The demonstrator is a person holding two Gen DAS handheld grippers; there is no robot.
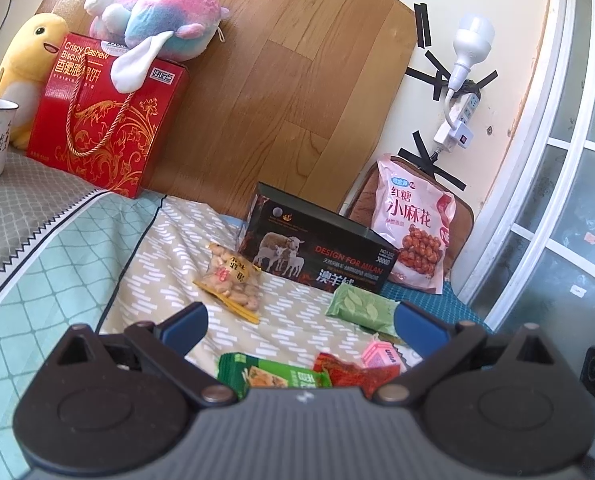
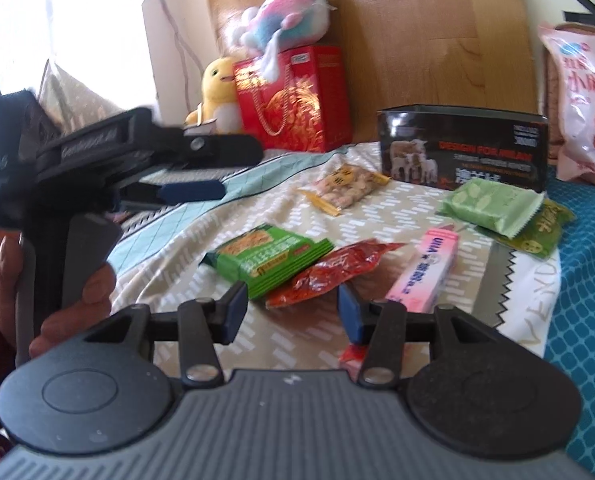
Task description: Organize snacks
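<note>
Right gripper [image 2: 289, 312]: jaws part-spread, nothing between them, hovering low over the bedsheet [image 2: 305, 336]. Just ahead of its fingertips is the red snack packet [image 2: 329, 272], partly overlapped by the green biscuit pack [image 2: 269, 260] on its left; the pink UHA candy box [image 2: 425, 268] lies just right. A bit of red wrapper also shows under the right finger, can't tell what it is.

Left gripper [image 1: 301, 324]: jaws spread wide, empty, held above the same pile. In the right wrist view a hand [image 2: 77, 312] holds it out to the left, clear of the snacks.

Mid distance: light green leaf-print pack [image 2: 493, 204] resting on a darker green packet [image 2: 537, 232]; clear bag of nuts [image 2: 345, 190] alone on the sheet.

Far: black open-top box [image 2: 461, 152], likely the target bin. Big pink twist-snack bag [image 1: 413, 220] leans just behind and to the right of it. Red cashew biscuit gift box [image 1: 105, 120] with plush toys, off to the left.

Risks, my read:
- Red packet is flat, crinkly and slick, on soft bedding. The fingers may pinch sheet along with it or skid off the film.
- Green pack overlaps it, so a lift could drag that pack too.
- Current jaw gap looks narrow for the packet's wide side. Take it by an edge or widen first.
- Black box is light and empty-looking, so a hard drop could tip it.
</note>
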